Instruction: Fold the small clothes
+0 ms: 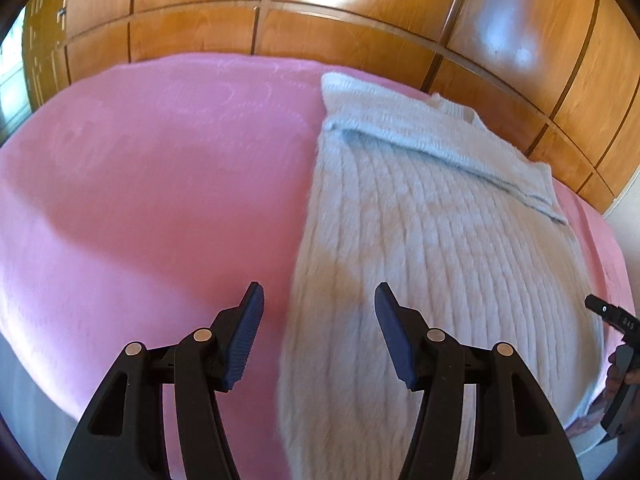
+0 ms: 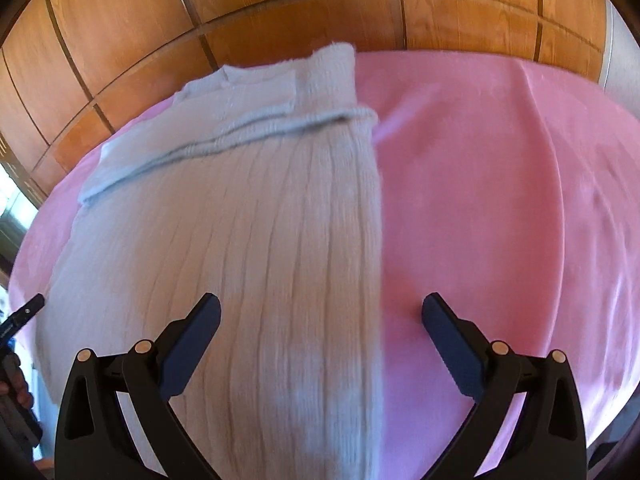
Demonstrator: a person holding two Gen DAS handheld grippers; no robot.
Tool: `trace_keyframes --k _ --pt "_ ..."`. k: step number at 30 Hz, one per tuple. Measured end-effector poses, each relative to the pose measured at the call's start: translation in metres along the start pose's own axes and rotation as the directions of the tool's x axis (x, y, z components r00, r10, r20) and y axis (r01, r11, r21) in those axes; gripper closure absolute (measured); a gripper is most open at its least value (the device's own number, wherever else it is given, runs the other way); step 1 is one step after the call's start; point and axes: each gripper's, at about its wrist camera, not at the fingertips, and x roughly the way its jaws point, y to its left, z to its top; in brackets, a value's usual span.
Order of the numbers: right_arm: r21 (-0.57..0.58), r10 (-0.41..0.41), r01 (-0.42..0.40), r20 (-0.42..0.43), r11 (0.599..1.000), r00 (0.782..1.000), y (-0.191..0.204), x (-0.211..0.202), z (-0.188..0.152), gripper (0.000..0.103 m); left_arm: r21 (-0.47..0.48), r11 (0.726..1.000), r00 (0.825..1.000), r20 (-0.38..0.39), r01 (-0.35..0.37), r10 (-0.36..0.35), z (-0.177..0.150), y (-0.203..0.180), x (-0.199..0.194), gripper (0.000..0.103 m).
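Note:
A pale grey ribbed knit sweater (image 1: 440,240) lies flat on a pink blanket (image 1: 140,200), with its sleeves folded across the chest near the far end. My left gripper (image 1: 319,296) is open and empty, hovering over the sweater's near left edge. In the right wrist view the same sweater (image 2: 240,240) fills the left half. My right gripper (image 2: 321,308) is open and empty above the sweater's near right edge. Part of the right gripper (image 1: 612,316) shows at the right edge of the left wrist view, and part of the left gripper (image 2: 24,312) shows at the left edge of the right wrist view.
The pink blanket (image 2: 500,200) covers a bed that reaches to a wooden panelled wardrobe (image 1: 360,32) along the far side. Bright window light (image 1: 12,92) shows at the far left.

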Motion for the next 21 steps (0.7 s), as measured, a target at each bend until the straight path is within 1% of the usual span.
trace_keyframes --k 1,3,5,7,9,10,11,12,13,14,15,16,17,21 --pt "-0.002 0.012 -0.012 -0.005 1.000 1.000 -0.001 -0.004 -0.006 0.002 -0.007 1.000 1.000 -0.019 0.011 -0.011 -0.007 0.004 -0.003 0.046" --pt "-0.006 0.031 -0.031 -0.016 1.000 0.999 -0.001 -0.011 -0.018 0.002 -0.012 1.000 0.999 -0.031 0.022 -0.022 -0.018 0.009 -0.009 0.047" --pt "-0.010 0.049 -0.050 -0.028 0.999 0.998 0.001 -0.018 -0.029 0.002 -0.006 0.999 0.999 -0.041 0.032 -0.032 -0.027 0.011 -0.015 0.050" --pt "-0.020 0.064 -0.065 -0.046 0.998 0.997 0.006 -0.026 -0.042 0.008 0.004 0.999 0.998 -0.052 0.043 -0.043 -0.037 0.011 -0.022 0.050" --pt "-0.037 0.060 -0.062 -0.060 0.997 0.996 0.010 -0.031 -0.052 0.023 0.014 0.998 0.996 -0.070 0.059 -0.058 -0.045 0.011 -0.026 0.058" --pt "-0.050 0.057 -0.060 -0.069 0.997 0.996 0.013 -0.034 -0.057 0.027 0.015 0.998 0.995 -0.079 0.063 -0.062 -0.048 0.011 -0.027 0.063" --pt "-0.058 0.060 -0.065 -0.081 0.996 0.995 0.014 -0.036 -0.062 0.037 0.014 0.997 0.994 -0.085 0.070 -0.069 -0.050 0.010 -0.028 0.073" --pt "-0.064 0.070 -0.077 -0.099 0.995 0.993 0.016 -0.036 -0.066 0.048 0.016 0.996 0.992 -0.094 0.091 -0.089 -0.052 0.009 -0.028 0.080" --pt "-0.074 0.074 -0.082 -0.110 0.994 0.991 0.016 -0.036 -0.067 0.053 0.019 0.995 0.990 -0.100 0.102 -0.100 -0.052 0.007 -0.028 0.090" --pt "-0.083 0.078 -0.088 -0.116 0.993 0.990 0.017 -0.036 -0.067 0.065 0.027 0.994 0.990 -0.101 0.106 -0.103 -0.052 0.005 -0.029 0.096" --pt "-0.076 0.095 -0.105 -0.124 0.992 0.988 0.017 -0.037 -0.066 0.078 0.042 0.992 0.989 -0.099 0.115 -0.110 -0.052 0.001 -0.030 0.096" --pt "-0.057 0.114 -0.122 -0.127 0.991 0.985 0.016 -0.038 -0.064 0.085 0.045 0.991 0.988 -0.096 0.126 -0.121 -0.050 0.000 -0.032 0.097" --pt "-0.029 0.140 -0.144 -0.123 0.989 0.983 0.014 -0.040 -0.060 0.089 0.040 0.990 0.986 -0.096 0.138 -0.134 -0.048 0.000 -0.033 0.097" --pt "-0.002 0.212 -0.213 -0.070 0.977 0.975 0.017 -0.051 -0.043 0.091 -0.006 0.974 0.971 -0.075 0.225 -0.225 -0.032 0.005 -0.040 0.098"
